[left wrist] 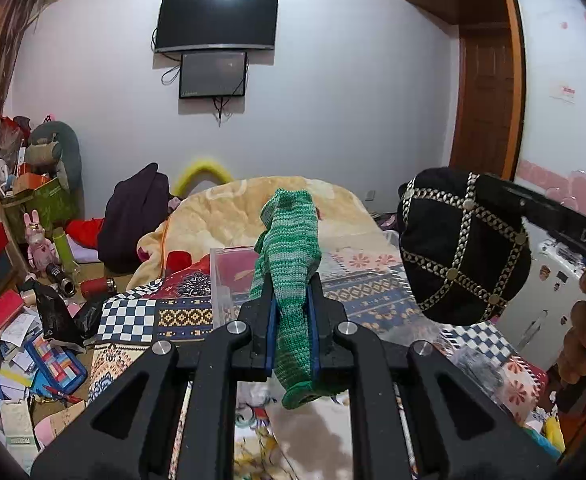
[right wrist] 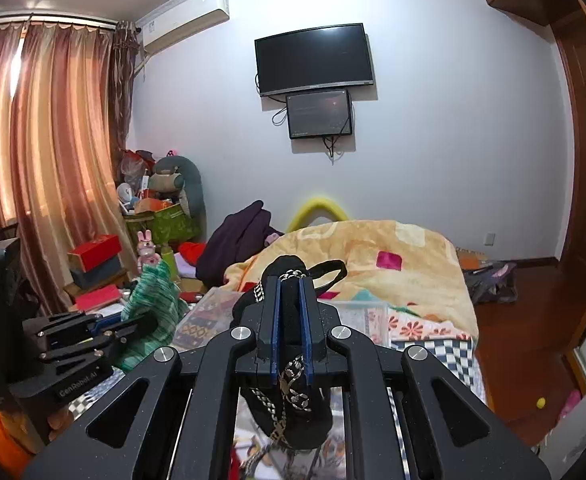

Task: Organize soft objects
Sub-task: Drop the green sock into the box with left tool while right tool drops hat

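Both tools are loaded and held up over the bed with its patchwork patterned cover. I see the left gripper clenched on a green striped knitted piece: the blue-lined fingers pinch its middle, its upper end stands above the fingertips and its lower end hangs down behind them, clear of the cover. From the right wrist camera the same knit shows at the left, above the bed's near left corner. The right gripper is clamped on a black soft cap with gold chain-link trim and studs; cloth fills the gap between its fingers, and a black strap loops out past the tips. In the left wrist view that cap hangs at the right, off the cover, apart from the knit. A clear plastic box rests on the bed, just beyond the left fingertips. A yellow fleece blanket is heaped at the bed's far end. On the wall beyond the bed, a black television hangs above a smaller dark screen.
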`<state>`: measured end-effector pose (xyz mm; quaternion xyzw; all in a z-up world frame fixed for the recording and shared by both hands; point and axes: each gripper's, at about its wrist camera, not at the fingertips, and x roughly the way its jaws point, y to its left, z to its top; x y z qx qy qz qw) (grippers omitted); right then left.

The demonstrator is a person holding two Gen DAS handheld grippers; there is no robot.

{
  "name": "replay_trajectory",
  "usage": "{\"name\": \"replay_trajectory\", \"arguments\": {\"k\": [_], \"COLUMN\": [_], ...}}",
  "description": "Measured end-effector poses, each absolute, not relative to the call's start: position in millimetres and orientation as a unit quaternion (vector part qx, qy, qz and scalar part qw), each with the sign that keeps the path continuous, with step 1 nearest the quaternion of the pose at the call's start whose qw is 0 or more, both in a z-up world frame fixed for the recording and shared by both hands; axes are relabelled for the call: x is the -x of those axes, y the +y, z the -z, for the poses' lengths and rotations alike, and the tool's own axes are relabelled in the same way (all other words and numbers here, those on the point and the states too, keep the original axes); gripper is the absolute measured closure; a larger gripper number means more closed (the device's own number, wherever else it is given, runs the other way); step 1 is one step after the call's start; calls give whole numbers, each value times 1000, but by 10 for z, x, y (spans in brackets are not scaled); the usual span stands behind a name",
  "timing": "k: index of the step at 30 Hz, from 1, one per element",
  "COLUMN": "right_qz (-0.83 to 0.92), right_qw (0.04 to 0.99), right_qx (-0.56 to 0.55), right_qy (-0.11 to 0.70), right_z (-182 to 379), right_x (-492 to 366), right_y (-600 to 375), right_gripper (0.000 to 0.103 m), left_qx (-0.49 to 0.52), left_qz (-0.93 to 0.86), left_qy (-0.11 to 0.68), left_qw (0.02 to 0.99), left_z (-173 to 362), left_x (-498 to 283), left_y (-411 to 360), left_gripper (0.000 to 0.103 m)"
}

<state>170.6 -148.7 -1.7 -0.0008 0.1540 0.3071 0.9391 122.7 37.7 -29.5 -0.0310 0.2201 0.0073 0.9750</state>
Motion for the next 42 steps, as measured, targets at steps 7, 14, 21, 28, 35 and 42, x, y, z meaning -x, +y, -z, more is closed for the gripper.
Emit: {"name": "replay_trajectory", "arguments": {"k": [7, 14, 21, 28, 35, 42], "right_qz": [-299, -287, -291, -291, -280, -275], "right_qw": [939, 936, 921, 912, 915, 925], "right_qx": [3, 23, 36, 42, 60, 66], "right_qy": [167, 203, 255, 285, 283, 254], "right_z": [117, 332, 505, 581, 587, 481], "right_x": [-1882, -2088, -2226, -2266, -2249, -2109], "right_y": [-1402, -1316, -1275, -1269, -1276, -1362], "right_gripper": [95, 95, 95, 95, 56, 29], "left_qx": [33, 21, 7, -1, -17, -14], "left_qz": [-15, -10, -6, -24, -28, -29], "left_qy": [263, 299, 329, 339, 323, 294], "left_qw": [964, 954, 944, 940, 946, 955], "left_z": [486, 681, 811, 863, 811, 634], "left_x": [-1618, -1865, -2026, -2059, -1983, -1795], "left_y": [456, 421, 347, 346, 277, 285], "left_gripper": [90, 90, 90, 73, 49, 28]}}
